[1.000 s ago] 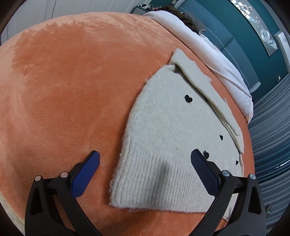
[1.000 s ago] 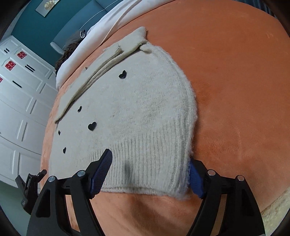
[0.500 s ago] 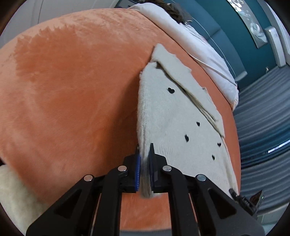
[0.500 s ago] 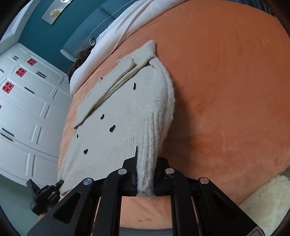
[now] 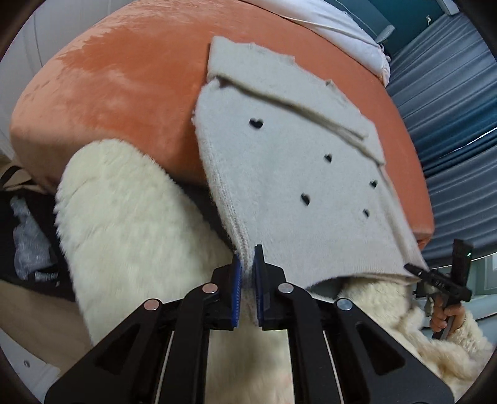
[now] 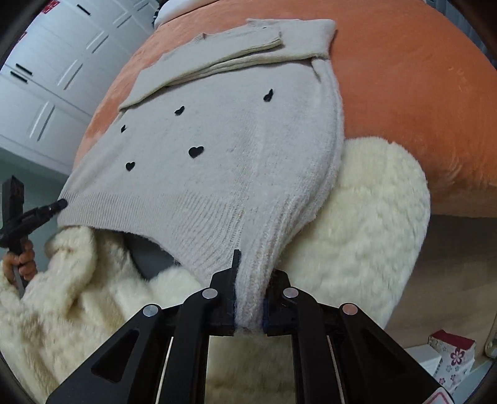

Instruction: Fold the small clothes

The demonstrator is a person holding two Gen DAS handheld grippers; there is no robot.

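A pale grey knit sweater with small black hearts lies on the orange plush bed. Its sleeves are folded across the far end. My left gripper is shut on one corner of the ribbed hem. My right gripper is shut on the other hem corner of the sweater. The hem hangs lifted past the bed's near edge, stretched between the two grippers. Each wrist view shows the other gripper at the far hem corner: right gripper, left gripper.
The person's cream fleece garment fills the space under the hem. White bedding lies at the bed's far side, blue curtains beyond it. White wardrobe doors stand to the left, and a floral box is on the floor.
Both grippers went from open around the hem corners to shut on them. They then drew back and up, pulling the sweater's hem off the bed's near edge.
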